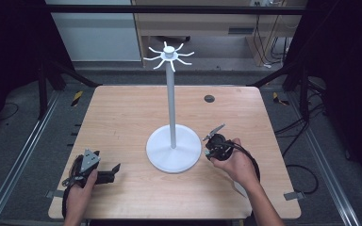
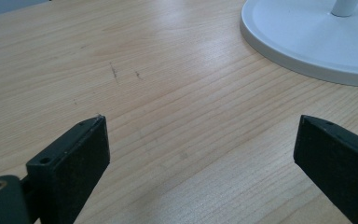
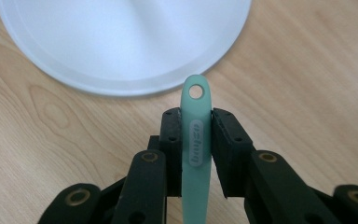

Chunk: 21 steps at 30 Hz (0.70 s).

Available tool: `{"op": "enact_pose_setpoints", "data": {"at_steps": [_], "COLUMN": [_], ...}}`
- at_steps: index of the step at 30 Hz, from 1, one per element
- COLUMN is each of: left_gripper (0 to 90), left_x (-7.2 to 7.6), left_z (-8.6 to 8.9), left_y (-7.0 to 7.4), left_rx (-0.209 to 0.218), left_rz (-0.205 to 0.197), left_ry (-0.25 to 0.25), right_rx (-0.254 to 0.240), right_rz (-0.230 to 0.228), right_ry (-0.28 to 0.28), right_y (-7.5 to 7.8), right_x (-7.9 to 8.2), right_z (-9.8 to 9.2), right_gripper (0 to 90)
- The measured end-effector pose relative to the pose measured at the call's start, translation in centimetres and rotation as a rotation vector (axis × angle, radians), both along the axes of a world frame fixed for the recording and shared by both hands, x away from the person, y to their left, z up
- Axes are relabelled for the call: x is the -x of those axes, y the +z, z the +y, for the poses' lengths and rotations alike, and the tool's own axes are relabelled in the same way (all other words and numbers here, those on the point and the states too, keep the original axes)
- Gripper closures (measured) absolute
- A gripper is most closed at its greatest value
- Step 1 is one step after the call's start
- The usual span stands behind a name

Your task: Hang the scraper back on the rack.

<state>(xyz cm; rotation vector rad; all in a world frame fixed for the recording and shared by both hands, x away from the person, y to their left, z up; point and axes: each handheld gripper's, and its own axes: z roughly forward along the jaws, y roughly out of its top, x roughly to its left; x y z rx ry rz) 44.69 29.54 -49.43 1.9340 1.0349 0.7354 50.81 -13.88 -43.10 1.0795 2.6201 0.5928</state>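
While the right tongs [image 3: 196, 135] pinch a green utensil handle [image 3: 196, 140] beside the white rack's base [image 1: 173, 148], the left tongs [image 2: 200, 154] gape empty over bare worktop [image 1: 122, 117] near its front-left edge.

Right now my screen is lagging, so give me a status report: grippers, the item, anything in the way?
Right gripper shut on green handle, hole end forward. Left gripper open, empty, low over table. White hook stand close ahead of the right gripper; nothing else near.

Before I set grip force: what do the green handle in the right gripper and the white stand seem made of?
Green handle: likely soft plastic or silicone, matte, slightly translucent, with moulded lettering and a hanging hole. White stand: smooth, faintly glossy, soft sheen on its round base; painted metal or plastic, hard to tell.
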Motion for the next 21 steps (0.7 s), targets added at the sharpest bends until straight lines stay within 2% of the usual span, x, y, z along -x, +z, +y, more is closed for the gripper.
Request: {"op": "enact_pose_setpoints", "data": {"at_steps": [9, 16, 21], "left_gripper": [3.0, 3.0, 3.0], "left_x": [0.1, 0.1, 0.1], "left_z": [0.2, 0.6, 0.5], "left_y": [0.1, 0.2, 0.2], "left_rx": [0.001, 0.009, 0.01], "left_rz": [-0.006, -0.007, -0.006], "left_ry": [0.008, 0.018, 0.013], "right_rx": [-0.037, -0.056, -0.079], "right_rz": [-0.075, -0.112, -0.161], "right_ry": [-0.022, -0.032, -0.035], "right_y": [2.6, 4.4, 6.5], "right_x": [0.5, 0.8, 0.6], "right_z": [-1.0, -1.6, -1.7], "right_gripper": [74.8, 74.8, 74.9]}}
